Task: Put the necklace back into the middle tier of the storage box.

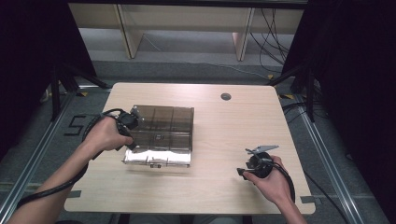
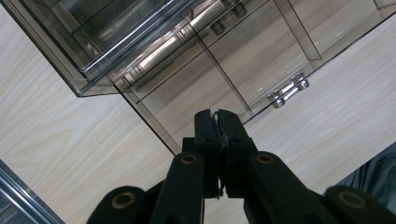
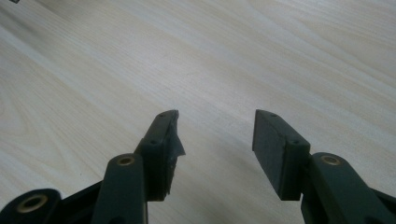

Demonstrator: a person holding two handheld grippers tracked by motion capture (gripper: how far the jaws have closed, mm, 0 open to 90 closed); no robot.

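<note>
The left gripper (image 2: 217, 116) has its 2 black jaws pressed together on the thin smoky wall of a transparent organizer box (image 2: 243, 56) — the edge of the wall passes between the jaw tips. In the left gripper view, just ahead of the tips, the box shows its inner dividers, and a small metal hinge (image 2: 287, 91) sits ahead and to the right of the jaws. In the high view the left hand (image 1: 106, 134) holds this gripper (image 1: 132, 122) at the left side of the box (image 1: 163, 123), which lies open on the wooden table (image 1: 219, 121), with its shiny lower part (image 1: 156, 157) toward the person.

The right gripper (image 3: 215, 133) is released: its 2 jaws stand well apart with nothing between them, only bare table wood (image 3: 233, 56) ahead. In the high view the right hand (image 1: 271, 179) holds it (image 1: 243, 171) low over the table, well apart from the box, with the jaws pointing toward the box side. A round grommet (image 1: 226, 96) is in the table far beyond both tools.
</note>
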